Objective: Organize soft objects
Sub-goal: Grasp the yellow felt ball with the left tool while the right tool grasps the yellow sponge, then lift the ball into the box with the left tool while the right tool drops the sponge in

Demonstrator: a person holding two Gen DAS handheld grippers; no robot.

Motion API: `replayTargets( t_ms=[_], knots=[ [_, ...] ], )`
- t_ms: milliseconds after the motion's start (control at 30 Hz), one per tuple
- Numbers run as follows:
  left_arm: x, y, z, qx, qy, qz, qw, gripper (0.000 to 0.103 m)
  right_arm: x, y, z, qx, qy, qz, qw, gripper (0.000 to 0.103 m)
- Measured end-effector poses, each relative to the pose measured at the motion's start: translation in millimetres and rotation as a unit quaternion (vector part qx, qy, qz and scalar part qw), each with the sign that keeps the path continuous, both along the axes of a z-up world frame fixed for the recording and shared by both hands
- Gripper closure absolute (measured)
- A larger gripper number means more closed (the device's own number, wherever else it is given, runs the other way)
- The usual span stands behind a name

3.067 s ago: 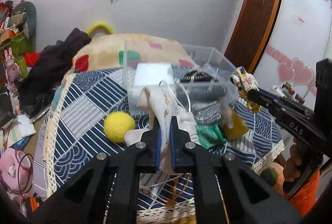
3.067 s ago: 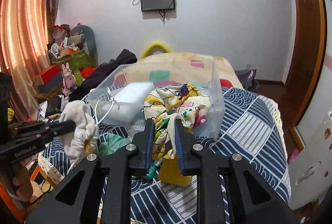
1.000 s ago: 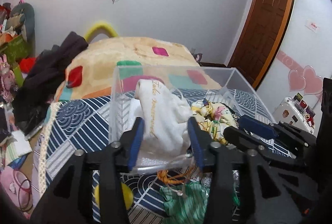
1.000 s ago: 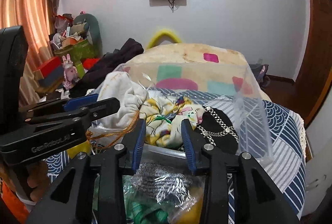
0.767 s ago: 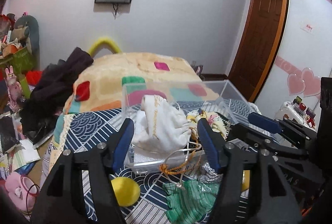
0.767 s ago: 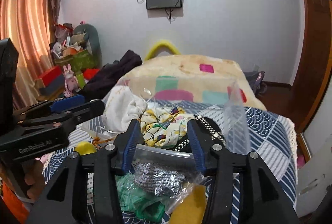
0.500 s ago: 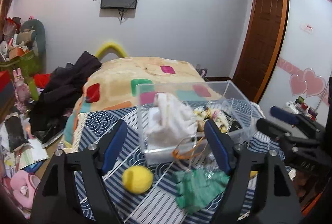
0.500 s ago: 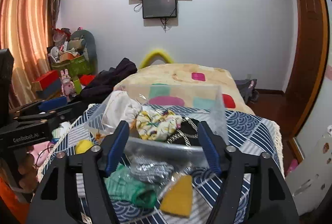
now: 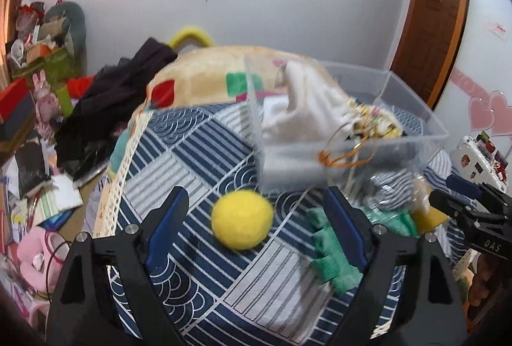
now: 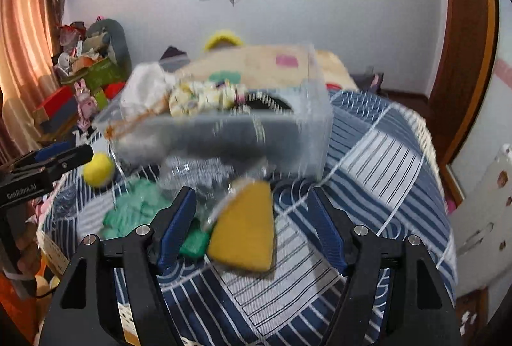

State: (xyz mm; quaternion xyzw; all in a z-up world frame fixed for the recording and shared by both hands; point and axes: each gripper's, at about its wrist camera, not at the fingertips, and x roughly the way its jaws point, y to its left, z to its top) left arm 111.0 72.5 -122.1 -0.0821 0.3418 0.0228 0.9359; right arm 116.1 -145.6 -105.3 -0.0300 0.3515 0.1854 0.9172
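**Both claws spread wide, each facing its own loose item**

Left wrist view: the left claw [image 9: 256, 218] is spread wide and holds nothing. The yellow felt ball [image 9: 242, 219] lies on the striped worktop [image 9: 179, 154] straight ahead, between the two fingers and a little nearer the left one. It is round, so no long axis matters. The green knit piece [image 9: 332, 253] lies just inside the right finger, its length running roughly along that finger. Beyond the ball stands the clear bin [image 9: 412, 118], already holding the white drawstring pouch [image 9: 307, 109], whose orange cord [image 9: 339, 158] hangs over the near wall. The lace-trimmed worktop edge is off to the left, well apart from the ball — open room on that side.

Right wrist view: the right claw [image 10: 252, 227] is likewise wide apart and empty. The yellow wedge-shaped sponge [image 10: 244, 234] sits between its fingers, point toward the bin, broad end toward the camera. A crinkly clear bag [image 10: 204, 176] lies between sponge and bin — blurred, contents unclear. Bare cloth lies to the right. By my judgement each claw is nearest its own item: left to ball, right to sponge.
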Motion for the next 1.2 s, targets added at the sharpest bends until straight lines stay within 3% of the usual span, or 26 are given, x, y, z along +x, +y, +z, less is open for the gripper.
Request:
replayTargets(
  t_ms=[267, 467, 500, 533, 567, 867, 1200],
  knots=[
    [12, 10, -27, -0.015, 0.032, 0.014, 0.9993, 0.019, -1, 5, -24, -0.024, 0.029, 0.014, 0.999, 0.035],
    [17, 14, -38, -0.028, 0.051, 0.013, 0.9982, 0.039, -3, -3, -25, -0.015, 0.04, 0.014, 0.999, 0.058],
    [17, 15, -39, -0.033, 0.053, 0.013, 0.998, 0.046, -4, -6, -24, -0.008, 0.041, 0.015, 0.999, 0.066],
    [18, 15, -40, -0.036, 0.054, 0.012, 0.9978, 0.057, -4, -7, -24, -0.001, 0.041, 0.016, 0.999, 0.066],
    [17, 17, -40, -0.041, 0.052, 0.007, 0.9978, 0.058, -5, -10, -23, 0.004, 0.041, 0.017, 0.999, 0.066],
    [4, 20, -25, -0.028, 0.024, 0.019, 0.9991, 0.058, -9, -26, -17, 0.008, 0.02, -0.012, 1.0, 0.068],
    [-11, 12, 12, -0.01, -0.03, 0.011, 0.9995, 0.058, -20, -50, 10, 0.022, -0.022, -0.041, 0.999, 0.068]
  ],
)
